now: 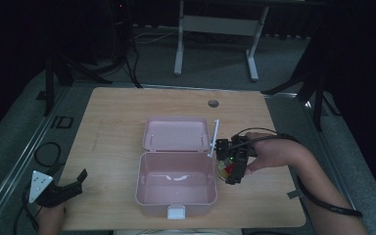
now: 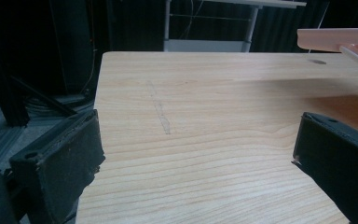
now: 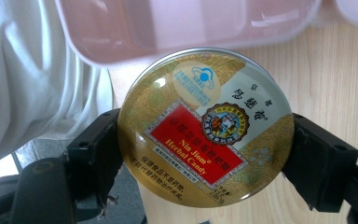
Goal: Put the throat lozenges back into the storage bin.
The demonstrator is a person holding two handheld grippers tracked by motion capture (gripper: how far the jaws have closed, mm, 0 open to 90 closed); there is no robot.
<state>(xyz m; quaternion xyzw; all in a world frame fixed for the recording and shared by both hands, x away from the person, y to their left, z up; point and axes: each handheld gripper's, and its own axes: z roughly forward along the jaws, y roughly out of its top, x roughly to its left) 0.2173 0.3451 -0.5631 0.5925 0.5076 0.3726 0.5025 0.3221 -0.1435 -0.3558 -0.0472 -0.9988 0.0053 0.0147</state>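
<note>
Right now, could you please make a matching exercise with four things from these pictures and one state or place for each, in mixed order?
Things:
1. candy tin
2. pink box
3. left gripper
4. white latch

States or places:
a. open, nothing between its jaws
b. clamped between the jaws of the right gripper
c. lid folded back, inside empty
d. on the front wall of the box

Pairs: 1-b, 2-c, 3-a, 4-d

dim high view with dark surroundings; glare on the candy tin (image 3: 205, 128), pink box (image 3: 186, 25) blurred.
</note>
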